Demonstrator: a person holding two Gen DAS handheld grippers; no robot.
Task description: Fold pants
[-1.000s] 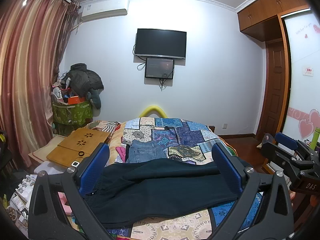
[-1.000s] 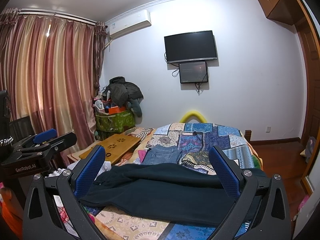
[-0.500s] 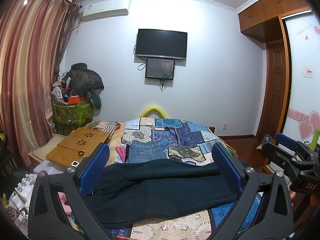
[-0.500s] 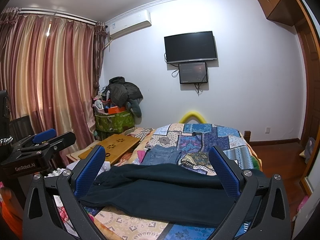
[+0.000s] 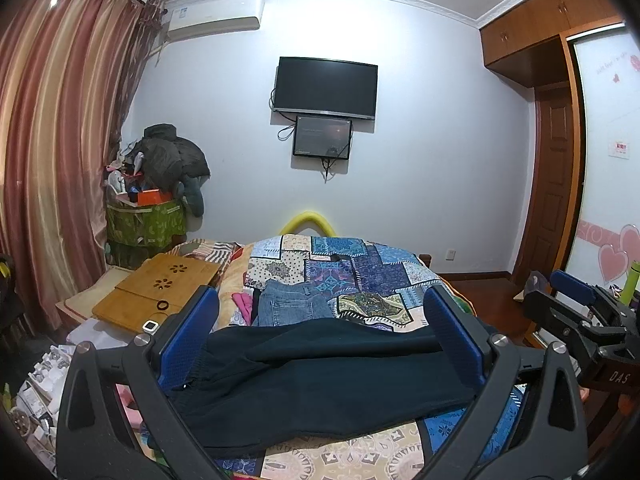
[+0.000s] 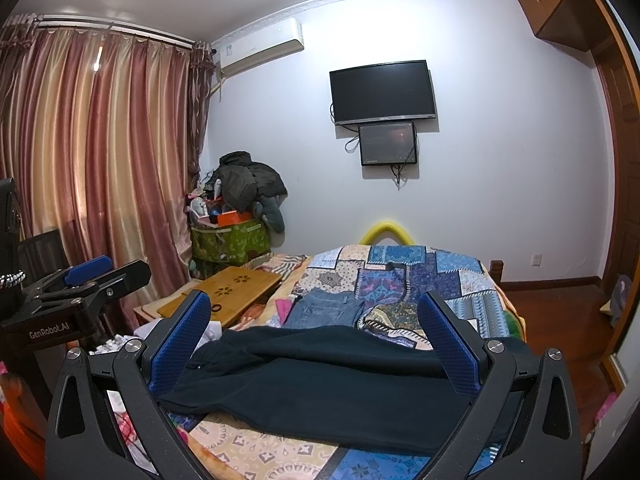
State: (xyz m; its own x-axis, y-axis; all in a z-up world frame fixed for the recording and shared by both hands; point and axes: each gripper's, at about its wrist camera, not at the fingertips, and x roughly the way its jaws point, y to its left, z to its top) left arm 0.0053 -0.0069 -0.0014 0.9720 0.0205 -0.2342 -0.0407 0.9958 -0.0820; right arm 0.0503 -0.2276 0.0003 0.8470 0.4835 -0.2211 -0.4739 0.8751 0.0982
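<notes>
Dark navy pants (image 5: 320, 376) lie stretched sideways across the near end of the bed, waistband to the left; they also show in the right wrist view (image 6: 328, 384). My left gripper (image 5: 320, 320) is open and empty, held above and in front of the pants. My right gripper (image 6: 314, 324) is open and empty at the same height. Each gripper shows at the edge of the other's view: the right one (image 5: 580, 320), the left one (image 6: 80, 296).
Folded blue jeans (image 5: 294, 306) lie behind the pants on the patchwork quilt (image 5: 360, 272). A bamboo lap desk (image 5: 156, 292) sits at the bed's left side. Clutter lies on the floor at left. A wardrobe and a door stand at right.
</notes>
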